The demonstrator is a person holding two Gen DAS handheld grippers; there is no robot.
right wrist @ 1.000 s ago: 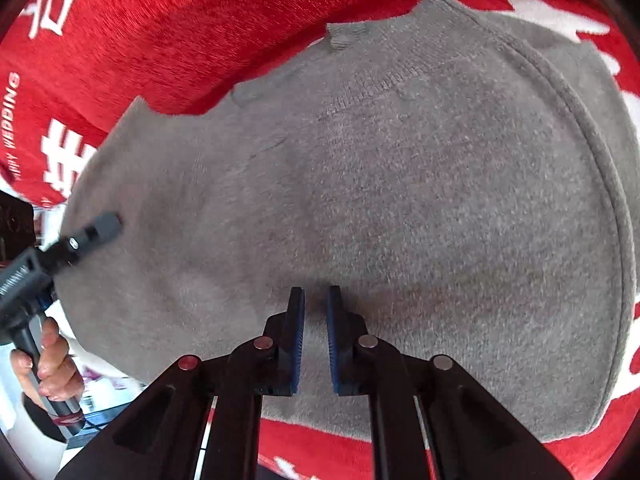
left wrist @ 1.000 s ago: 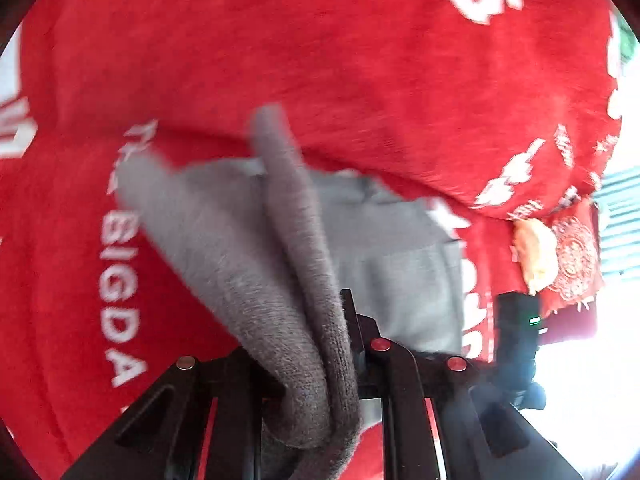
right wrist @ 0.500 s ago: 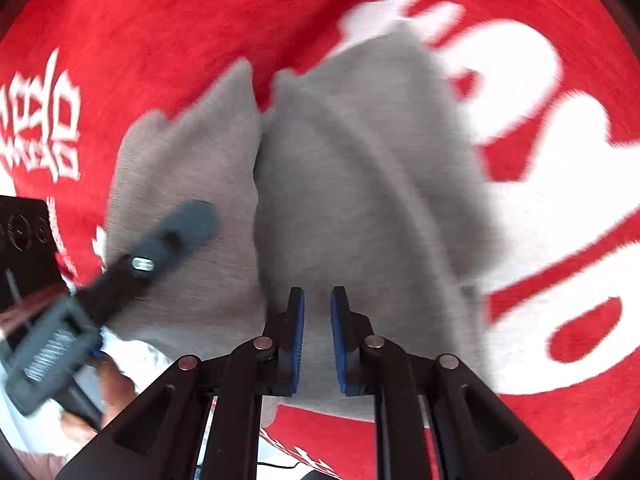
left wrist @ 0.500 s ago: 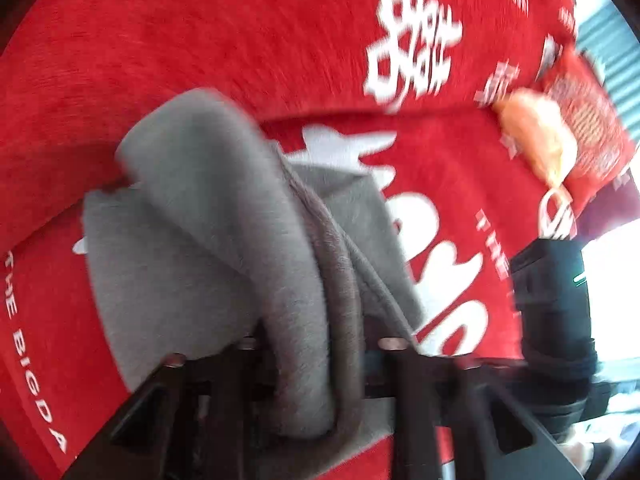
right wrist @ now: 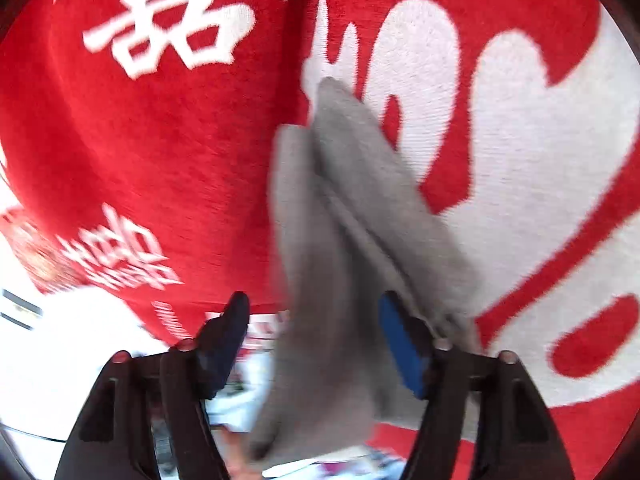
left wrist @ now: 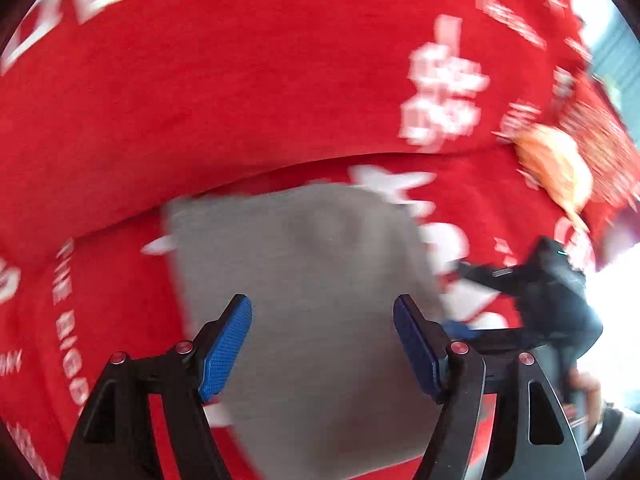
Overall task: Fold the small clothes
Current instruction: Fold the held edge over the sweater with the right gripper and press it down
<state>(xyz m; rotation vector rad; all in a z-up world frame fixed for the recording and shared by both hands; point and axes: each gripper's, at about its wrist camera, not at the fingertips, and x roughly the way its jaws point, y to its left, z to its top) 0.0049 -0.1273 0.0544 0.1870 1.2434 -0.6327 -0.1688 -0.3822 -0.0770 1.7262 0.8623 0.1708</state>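
A small grey knit garment (left wrist: 312,280) lies folded on a red cloth with white lettering (left wrist: 200,100). My left gripper (left wrist: 322,340) is open above it, holding nothing. In the right wrist view the same garment (right wrist: 348,240) lies in layered folds, its near end between the spread fingers of my right gripper (right wrist: 316,340), which is open. The right gripper also shows in the left wrist view (left wrist: 544,292), at the garment's right edge. Both views are motion-blurred.
The red cloth (right wrist: 160,140) covers the seat and a raised back behind the garment. An orange object (left wrist: 556,168) lies at the far right on the cloth. A bright white floor area (right wrist: 60,340) lies beyond the cloth's front edge.
My left gripper has let go of the grey garment and opened. My right gripper has opened too. The garment now lies folded flat on the red cloth.
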